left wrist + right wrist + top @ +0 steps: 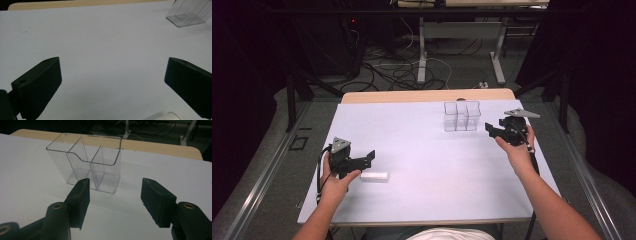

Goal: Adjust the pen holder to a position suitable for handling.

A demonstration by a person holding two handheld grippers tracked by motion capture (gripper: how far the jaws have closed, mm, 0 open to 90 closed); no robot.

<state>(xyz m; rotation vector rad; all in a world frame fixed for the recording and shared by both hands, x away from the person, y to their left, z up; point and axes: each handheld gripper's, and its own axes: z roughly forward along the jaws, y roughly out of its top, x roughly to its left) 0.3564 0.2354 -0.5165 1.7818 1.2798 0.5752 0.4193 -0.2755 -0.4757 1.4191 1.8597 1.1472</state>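
A clear plastic organizer (461,116) with compartments stands upright at the back right of the white table top (422,160). My right gripper (491,129) hovers just right of it, open, jaws pointing at it; in the right gripper view the organizer (87,162) stands just beyond the empty gap (114,195). A small white cylinder (374,176) lies flat at the front left. My left gripper (370,157) is open just above and behind it; in the left gripper view the cylinder's end (165,117) peeks in at the bottom edge, below the wide open gripper (112,75).
The organizer (187,15) sits at the top right corner of the left gripper view. A wooden table edge (427,95) runs along the back. Beyond it are cables and desk legs (422,60) on the floor. Dark curtains flank both sides.
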